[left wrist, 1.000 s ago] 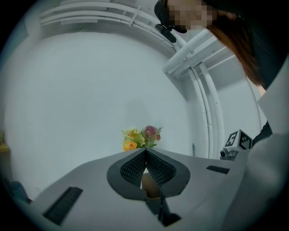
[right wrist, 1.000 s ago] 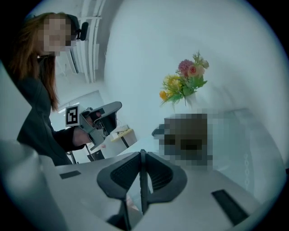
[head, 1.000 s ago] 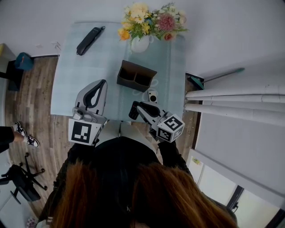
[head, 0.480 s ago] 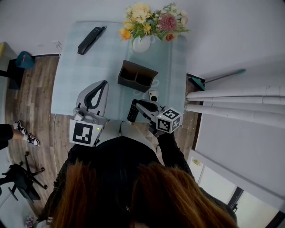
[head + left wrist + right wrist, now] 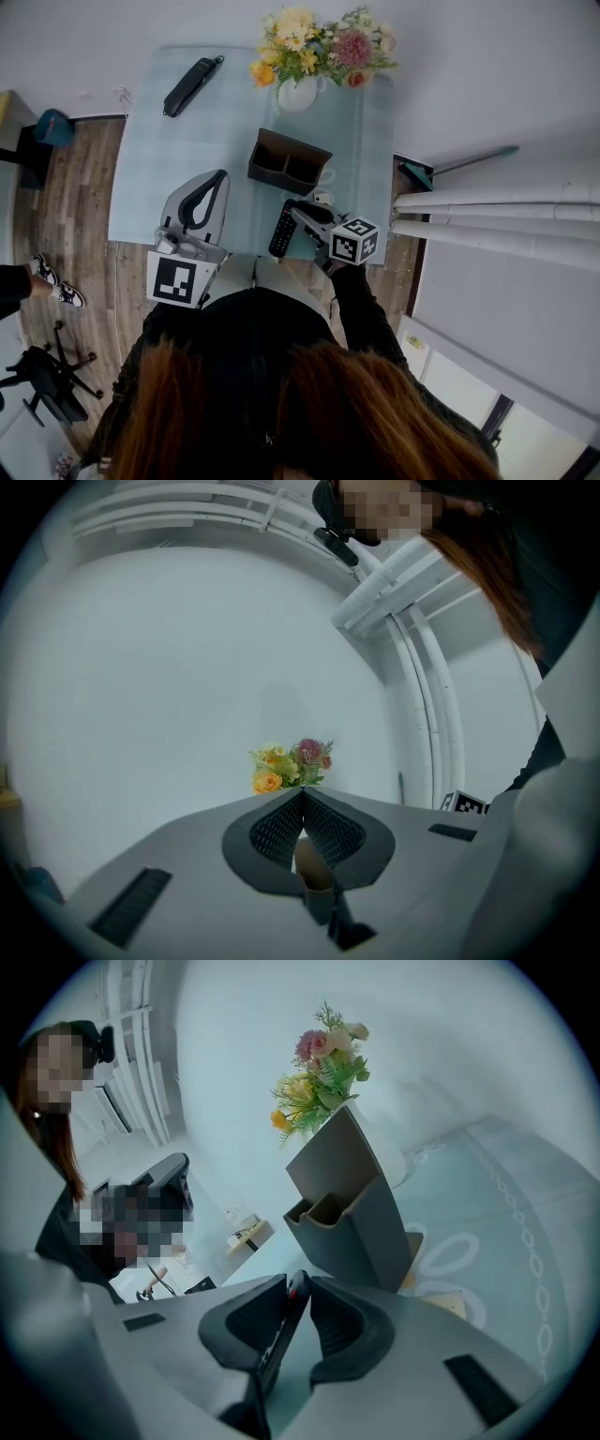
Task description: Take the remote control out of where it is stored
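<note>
- Head view: the remote control is out of the brown two-compartment holder. It sits by the near edge of the surface, just in front of the holder.
- The right gripper has the remote's far end between its jaws.
- Right gripper view: those jaws have just been opening. The remote leans on one pad, and the grip looks released.
- The left gripper hovers over the near left part of the surface, jaws clenched on nothing.
- A vase of flowers stands at the far edge.
- A long black object lies at the far left corner.
</note>
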`<action>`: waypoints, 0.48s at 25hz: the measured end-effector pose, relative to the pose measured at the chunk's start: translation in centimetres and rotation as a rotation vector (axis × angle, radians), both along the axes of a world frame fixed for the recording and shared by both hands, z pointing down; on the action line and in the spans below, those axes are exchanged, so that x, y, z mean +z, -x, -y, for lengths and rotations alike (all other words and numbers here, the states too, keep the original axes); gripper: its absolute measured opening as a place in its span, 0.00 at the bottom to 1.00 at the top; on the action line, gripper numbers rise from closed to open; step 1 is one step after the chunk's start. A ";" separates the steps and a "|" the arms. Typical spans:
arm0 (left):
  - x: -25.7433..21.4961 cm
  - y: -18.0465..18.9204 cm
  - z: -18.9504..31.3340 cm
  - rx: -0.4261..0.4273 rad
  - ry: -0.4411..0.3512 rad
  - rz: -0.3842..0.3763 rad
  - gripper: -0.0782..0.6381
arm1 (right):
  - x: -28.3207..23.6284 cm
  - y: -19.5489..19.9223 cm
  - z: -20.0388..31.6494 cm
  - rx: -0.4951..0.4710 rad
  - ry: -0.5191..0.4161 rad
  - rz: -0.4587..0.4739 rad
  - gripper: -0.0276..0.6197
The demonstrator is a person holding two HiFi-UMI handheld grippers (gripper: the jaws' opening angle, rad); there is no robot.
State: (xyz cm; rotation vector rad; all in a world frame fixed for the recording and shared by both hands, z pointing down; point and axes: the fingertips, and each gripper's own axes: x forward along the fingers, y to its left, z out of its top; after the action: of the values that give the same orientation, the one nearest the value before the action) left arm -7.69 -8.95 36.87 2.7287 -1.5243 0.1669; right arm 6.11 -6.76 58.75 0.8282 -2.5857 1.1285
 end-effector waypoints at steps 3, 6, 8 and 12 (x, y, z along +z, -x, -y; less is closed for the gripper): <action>0.0 -0.1 0.0 0.001 0.001 0.002 0.12 | 0.1 0.0 0.1 0.004 -0.001 -0.034 0.17; 0.1 -0.2 0.0 0.002 0.002 0.001 0.12 | 0.6 -0.4 0.3 0.018 0.000 -0.124 0.18; 0.1 -0.2 0.0 0.002 0.004 0.001 0.12 | 1.2 -0.7 0.6 0.038 0.007 -0.175 0.19; 0.1 -0.3 -0.1 0.005 0.004 -0.003 0.12 | 2.0 -1.0 1.0 0.060 0.009 -0.266 0.20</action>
State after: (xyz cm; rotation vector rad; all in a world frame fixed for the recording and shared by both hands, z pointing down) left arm -7.38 -8.87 37.01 2.7283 -1.5152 0.1655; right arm 7.11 -7.75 60.77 0.9867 -2.3507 0.9705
